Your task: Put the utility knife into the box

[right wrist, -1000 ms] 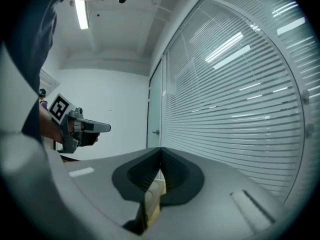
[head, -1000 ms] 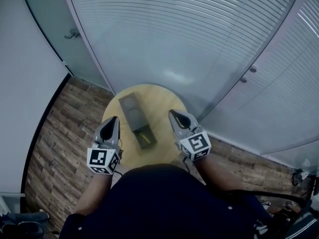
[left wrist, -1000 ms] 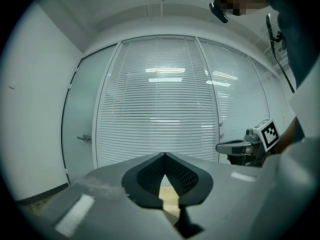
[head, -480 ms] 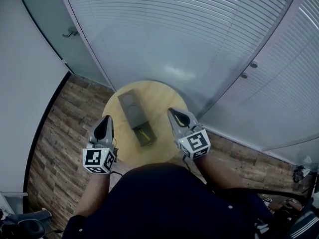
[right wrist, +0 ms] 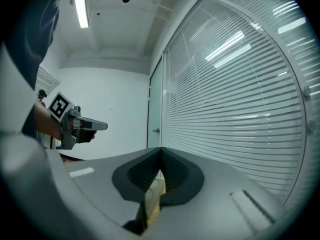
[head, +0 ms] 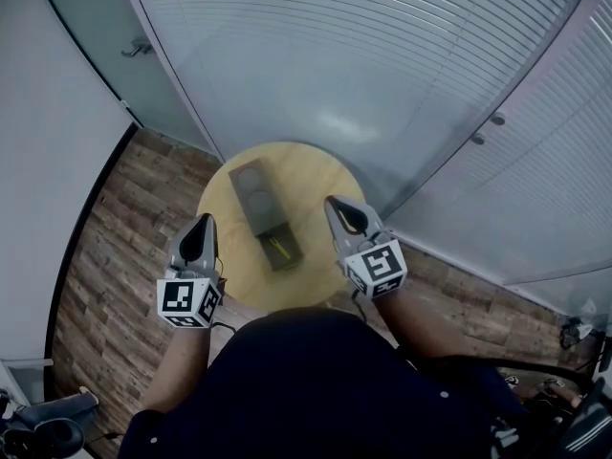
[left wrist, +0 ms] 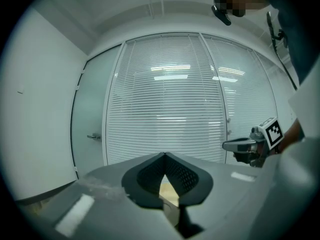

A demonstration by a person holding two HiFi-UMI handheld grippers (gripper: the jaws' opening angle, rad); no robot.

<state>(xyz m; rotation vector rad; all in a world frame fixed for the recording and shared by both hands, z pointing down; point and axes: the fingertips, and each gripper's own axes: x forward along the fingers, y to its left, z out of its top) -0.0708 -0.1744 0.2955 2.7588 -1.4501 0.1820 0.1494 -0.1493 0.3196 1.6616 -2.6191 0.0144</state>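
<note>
A long dark grey box (head: 263,213) lies on the round wooden table (head: 316,175), slanting from far left to near right. In its open near end lies the yellow utility knife (head: 279,248). My left gripper (head: 205,221) hovers at the table's left edge, shut and empty, well left of the box. Just right of the box's near end, my right gripper (head: 333,202) is also shut with nothing in it. In the left gripper view the jaws (left wrist: 165,155) meet at the tip, and the right gripper (left wrist: 250,145) shows at the right. The right gripper view shows closed jaws (right wrist: 160,149) and the left gripper (right wrist: 82,126).
A curved glass wall with blinds (head: 363,75) rises right behind the table. A frosted door with a handle (head: 134,50) stands at the far left. Wood-plank floor (head: 115,247) surrounds the table. My torso (head: 306,390) fills the bottom of the head view.
My left gripper has drifted a little to the left, to the table's edge. The right gripper and the box with the knife have stayed put.
</note>
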